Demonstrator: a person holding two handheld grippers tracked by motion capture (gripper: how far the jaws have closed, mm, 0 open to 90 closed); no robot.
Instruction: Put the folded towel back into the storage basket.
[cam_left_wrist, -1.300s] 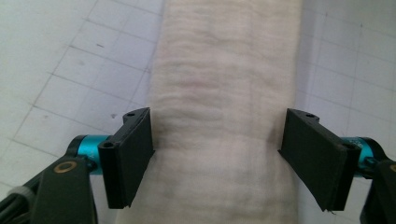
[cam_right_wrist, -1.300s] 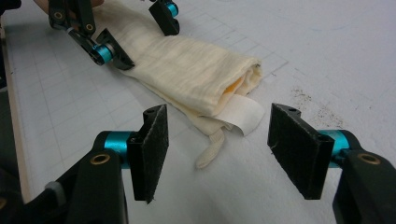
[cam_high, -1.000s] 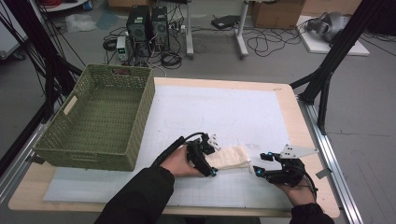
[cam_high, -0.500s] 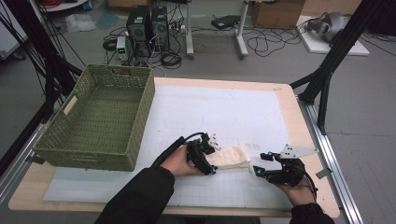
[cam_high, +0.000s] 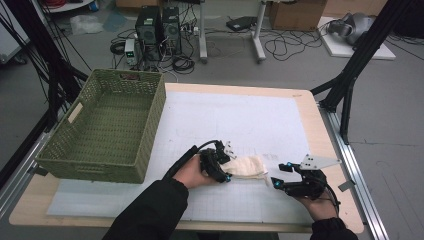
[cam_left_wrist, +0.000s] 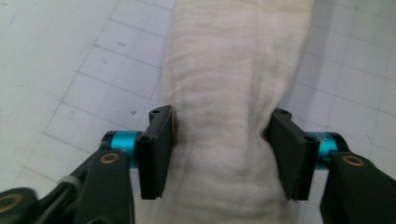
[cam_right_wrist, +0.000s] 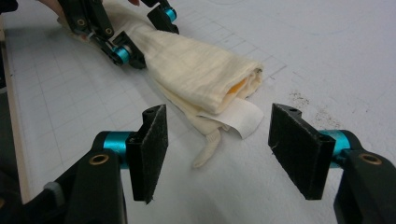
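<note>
Closing in over the last moment, the left gripper's (cam_high: 223, 171) jaws pinched both sides of the rolled cream cloth (cam_left_wrist: 229, 93), clenched on it. Neither hand had shifted. Released and empty, the right gripper (cam_right_wrist: 217, 154) hung just short of the cloth's far end. That cloth lay on the white gridded mat (cam_high: 210, 120), well apart from the green basket (cam_high: 150, 125).
</note>
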